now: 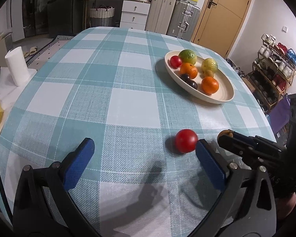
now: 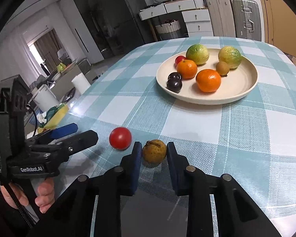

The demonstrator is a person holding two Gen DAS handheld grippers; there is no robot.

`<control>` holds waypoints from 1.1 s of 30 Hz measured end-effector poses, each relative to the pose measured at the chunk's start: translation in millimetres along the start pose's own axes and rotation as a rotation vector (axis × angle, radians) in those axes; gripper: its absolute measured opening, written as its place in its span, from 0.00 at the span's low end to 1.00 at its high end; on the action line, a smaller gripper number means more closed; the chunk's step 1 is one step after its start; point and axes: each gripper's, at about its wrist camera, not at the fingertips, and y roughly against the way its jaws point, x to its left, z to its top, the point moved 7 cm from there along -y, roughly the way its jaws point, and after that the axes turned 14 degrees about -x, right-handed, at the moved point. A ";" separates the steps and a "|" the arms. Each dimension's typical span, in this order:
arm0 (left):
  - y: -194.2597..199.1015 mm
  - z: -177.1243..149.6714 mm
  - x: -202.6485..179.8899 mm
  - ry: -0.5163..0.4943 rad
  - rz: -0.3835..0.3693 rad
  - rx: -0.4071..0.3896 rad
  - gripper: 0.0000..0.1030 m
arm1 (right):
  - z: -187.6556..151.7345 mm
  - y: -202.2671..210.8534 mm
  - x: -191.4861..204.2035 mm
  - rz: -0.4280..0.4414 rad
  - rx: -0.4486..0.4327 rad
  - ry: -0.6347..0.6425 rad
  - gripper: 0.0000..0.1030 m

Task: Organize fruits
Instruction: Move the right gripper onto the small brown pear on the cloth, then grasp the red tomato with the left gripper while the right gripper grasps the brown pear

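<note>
Left wrist view. Left gripper (image 1: pixel 144 150) low over the checked tablecloth (image 1: pixel 128 102), jaws spread wide with bare cloth between them; red tomato (image 1: pixel 186 140) just beyond the tip of one blue finger (image 1: pixel 210 164), touching or nearly so, contact not resolvable. Right gripper (image 1: pixel 225 137) entering from the right edge, its fingers seen side-on, jaw gap hidden; only a sliver of the brown fruit (image 1: pixel 225 132) visible at its tip. Cream plate (image 1: pixel 225 96) farther back, holding two green-yellow citrus, two oranges, two dark plums, a small red fruit and a small brown one partly hidden behind the oranges.

Right wrist view. Right gripper (image 2: pixel 154 154) with jaws partly open around the brown fruit (image 2: pixel 154 152), which rests on the cloth; narrow gaps on both sides, no pinch visible. Red tomato (image 2: pixel 120 138) just left of it, apart. Left gripper (image 2: pixel 75 134) at left, cut by the frame edge, spread, with the holding hand (image 2: pixel 41 195) shown below. Plate (image 2: pixel 244 86) contents fully readable here.
</note>
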 end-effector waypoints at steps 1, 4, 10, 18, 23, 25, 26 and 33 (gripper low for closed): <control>-0.5 0.2 -2.0 -0.004 -0.004 0.001 0.99 | 1.2 2.1 -1.0 0.004 -0.003 -0.004 0.25; -2.4 -0.3 -8.7 -0.018 -0.013 0.006 0.99 | 3.5 8.5 -6.4 0.003 -0.013 -0.010 0.25; -9.9 -1.1 -21.3 -0.037 -0.028 0.019 0.99 | 4.6 20.6 -18.7 -0.013 -0.030 -0.030 0.25; -20.8 -1.7 -31.6 -0.071 -0.034 0.027 0.96 | -1.0 27.3 -28.4 -0.024 -0.027 -0.026 0.25; -25.7 -2.6 -35.8 -0.073 -0.053 0.035 0.86 | -1.9 26.6 -30.3 -0.014 -0.028 -0.034 0.26; -25.8 -1.9 -34.3 -0.083 -0.030 0.019 0.74 | -1.2 26.8 -30.2 -0.009 -0.031 -0.035 0.26; -26.3 -1.7 -34.8 -0.084 -0.040 0.016 0.70 | -1.1 27.2 -30.1 -0.007 -0.033 -0.035 0.26; -26.3 -4.9 -44.3 -0.064 -0.137 0.039 0.42 | -1.3 26.6 -32.4 -0.003 -0.031 -0.047 0.26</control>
